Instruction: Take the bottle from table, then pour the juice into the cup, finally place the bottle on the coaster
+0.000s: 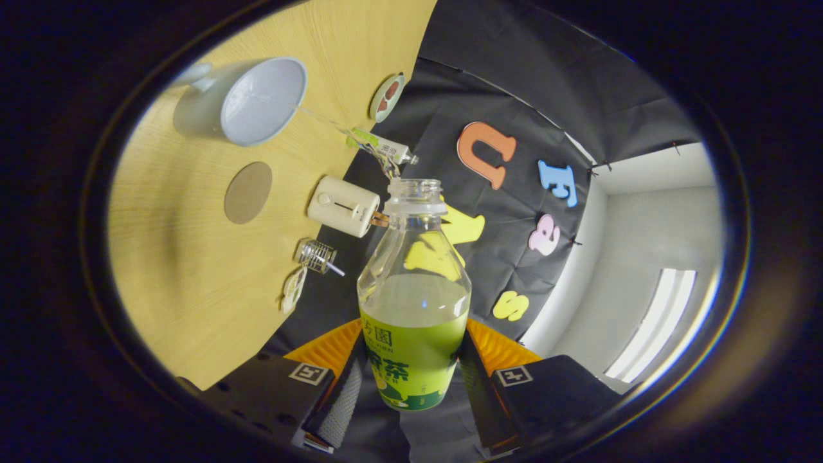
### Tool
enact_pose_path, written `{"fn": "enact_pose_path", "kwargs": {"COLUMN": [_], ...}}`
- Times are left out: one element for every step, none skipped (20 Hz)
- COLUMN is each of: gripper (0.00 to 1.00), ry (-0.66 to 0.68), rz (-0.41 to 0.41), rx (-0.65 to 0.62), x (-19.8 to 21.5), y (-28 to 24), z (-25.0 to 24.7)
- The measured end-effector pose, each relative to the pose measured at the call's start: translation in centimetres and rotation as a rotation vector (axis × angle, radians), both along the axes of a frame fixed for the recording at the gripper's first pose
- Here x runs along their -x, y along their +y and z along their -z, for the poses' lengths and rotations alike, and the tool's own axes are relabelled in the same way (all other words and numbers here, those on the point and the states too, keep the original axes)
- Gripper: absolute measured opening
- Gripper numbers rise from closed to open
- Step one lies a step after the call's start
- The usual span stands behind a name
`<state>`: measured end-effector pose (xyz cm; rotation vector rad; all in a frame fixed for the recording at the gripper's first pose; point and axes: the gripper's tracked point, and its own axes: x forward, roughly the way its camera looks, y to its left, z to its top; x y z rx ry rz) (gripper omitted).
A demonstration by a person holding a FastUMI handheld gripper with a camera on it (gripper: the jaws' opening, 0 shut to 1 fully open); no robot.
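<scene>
Gripper (411, 379) clamped on the bottle (414, 302) at its labelled lower body, rolled over with the cup (262, 101) far left on the table (193, 276) — smooth plastic, cap off, liquid sloshing, likely slippery and squashy, so grip low.

clear glossy plastic bottle (414, 302), matt wood-grain table (186, 283), smooth white cup (260, 101) — matt round coaster (248, 192)

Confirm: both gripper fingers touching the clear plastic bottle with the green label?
Touching. Gripper view: both fingers press the clear plastic bottle's green-labelled sides; no gap either side.
</scene>
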<state>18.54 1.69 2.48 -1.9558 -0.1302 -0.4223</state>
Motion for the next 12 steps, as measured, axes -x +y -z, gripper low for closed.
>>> {"fn": "enact_pose_path", "kwargs": {"gripper": [0.79,0.79,0.80,0.79,0.79,0.79,0.79,0.80,0.79,0.79,0.79,0.79], "ry": [0.000,0.002,0.001,-0.005,-0.006,-0.006,-0.012,-0.018,-0.022,-0.025,-0.026,-0.029], "rz": [0.002,0.003,0.005,0.004,0.009,0.008,0.007,0.007,0.005,0.004,0.002,-0.001], "rx": [0.005,0.011,0.018,0.027,0.036,0.042,0.050,0.055,0.056,0.058,0.061,0.067], "x": [0.03,-0.04,-0.07,-0.04,-0.01,-0.04,-0.05,-0.02,0.05,0.01,0.07,0.12], "y": [0.00,0.01,0.01,0.08,0.07,0.03,0.06,0.05,0.05,0.04,0.10,0.25], "z": [0.04,0.03,-0.03,-0.15,-0.16,-0.13,-0.28,-0.32,-0.33,-0.35,-0.30,-0.32]}}
